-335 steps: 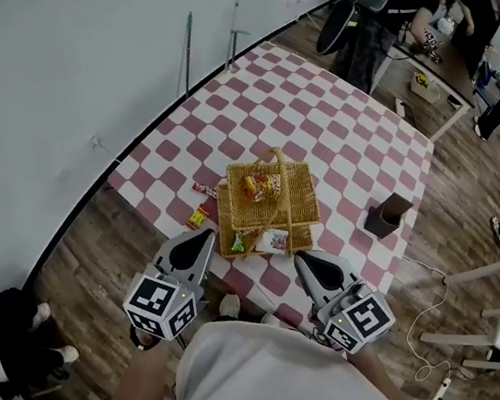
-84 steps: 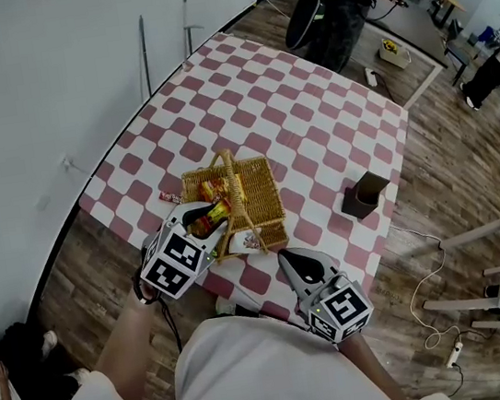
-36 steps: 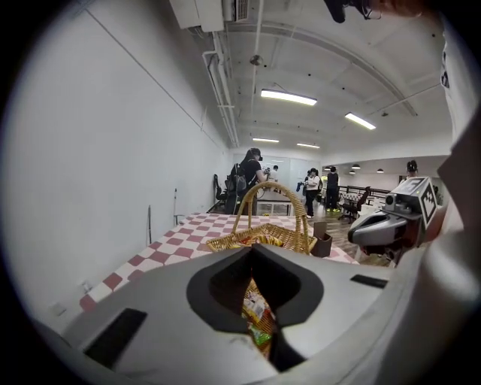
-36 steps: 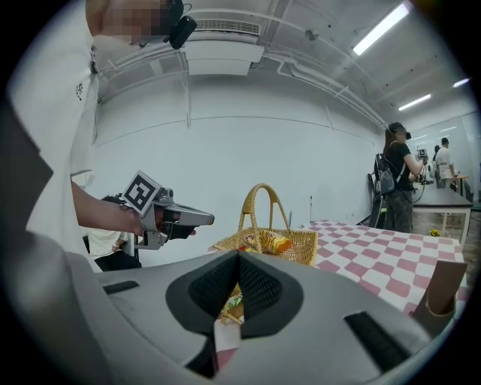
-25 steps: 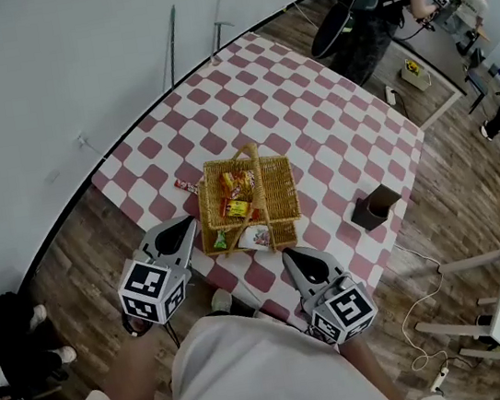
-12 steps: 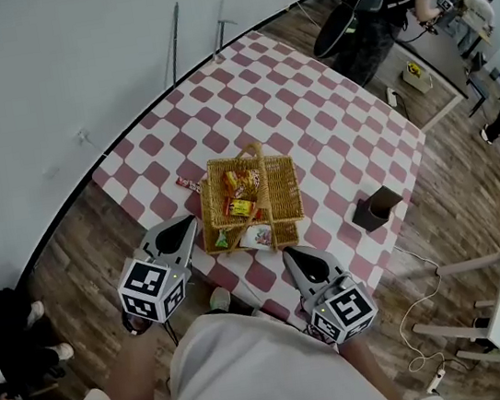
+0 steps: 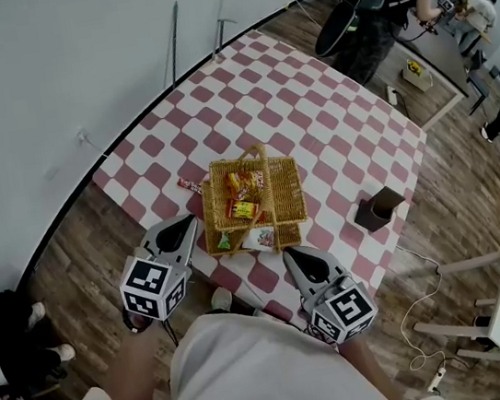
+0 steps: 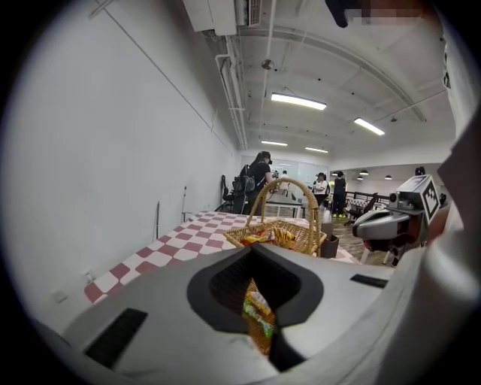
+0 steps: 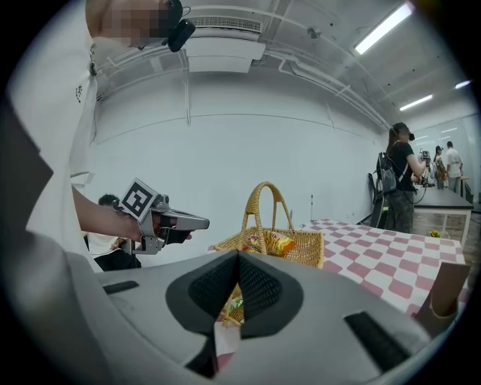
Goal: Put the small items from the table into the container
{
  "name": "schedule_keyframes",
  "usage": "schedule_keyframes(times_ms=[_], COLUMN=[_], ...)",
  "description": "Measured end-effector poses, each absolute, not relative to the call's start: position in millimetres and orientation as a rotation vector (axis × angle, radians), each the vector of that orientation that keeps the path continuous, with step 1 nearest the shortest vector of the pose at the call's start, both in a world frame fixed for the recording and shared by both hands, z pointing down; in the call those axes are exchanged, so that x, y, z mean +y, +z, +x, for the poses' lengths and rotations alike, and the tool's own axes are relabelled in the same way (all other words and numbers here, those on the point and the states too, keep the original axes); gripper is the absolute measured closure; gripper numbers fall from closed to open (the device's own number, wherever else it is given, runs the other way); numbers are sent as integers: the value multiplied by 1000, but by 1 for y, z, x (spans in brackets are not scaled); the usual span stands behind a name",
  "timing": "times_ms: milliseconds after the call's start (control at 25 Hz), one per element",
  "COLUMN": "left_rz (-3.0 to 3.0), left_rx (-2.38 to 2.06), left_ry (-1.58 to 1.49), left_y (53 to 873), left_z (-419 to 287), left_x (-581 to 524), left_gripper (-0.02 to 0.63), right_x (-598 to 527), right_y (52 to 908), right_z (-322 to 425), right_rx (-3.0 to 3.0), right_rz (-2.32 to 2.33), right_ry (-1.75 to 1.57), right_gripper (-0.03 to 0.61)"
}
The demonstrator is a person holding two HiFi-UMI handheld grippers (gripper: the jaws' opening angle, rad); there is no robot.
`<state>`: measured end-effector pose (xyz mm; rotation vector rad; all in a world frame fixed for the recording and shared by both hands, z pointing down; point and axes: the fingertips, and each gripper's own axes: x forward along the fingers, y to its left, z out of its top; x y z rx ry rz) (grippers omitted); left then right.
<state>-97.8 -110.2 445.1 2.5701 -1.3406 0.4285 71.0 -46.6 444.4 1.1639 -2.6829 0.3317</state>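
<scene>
Head view, stock as we find it: wicker basket at near edge of checked table, w/ several snack pkts inside.

One item left out: small red pkt, flat on the cloth, just beside the basket's far-left corner.

L gripper: jaws together, nothing in them. Through the slit we see only basket contents.

R gripper: jaws together too, empty, by the basket's near-right corner.

Bearing: red pkt lies ahead of L gripper, past its tips, w/ the basket to its right. L is clearly nearer; R has the basket in the way. Long axis looks to us approx. crosswise to L's line of reach.

Brown box: well apart, to the right.

Writing: none we can read; pkt print too small.
</scene>
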Motion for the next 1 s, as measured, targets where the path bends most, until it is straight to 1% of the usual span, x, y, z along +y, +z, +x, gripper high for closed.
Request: schedule_keyframes(times_ms=[440, 1000], left_rz=[2523, 2499], left_rx=[-1355, -1219], left_ry=[599, 850], left_y=[491, 573], left_z=[-126, -143], left_x=[-128, -177], left_gripper=[600, 591], right_x=[-54, -63], right_y=[450, 458], right_z=[54, 29], right_rx=[-2678, -2644], right_rz=[1124, 1127], right_ry=[355, 372], right_gripper=[565, 565])
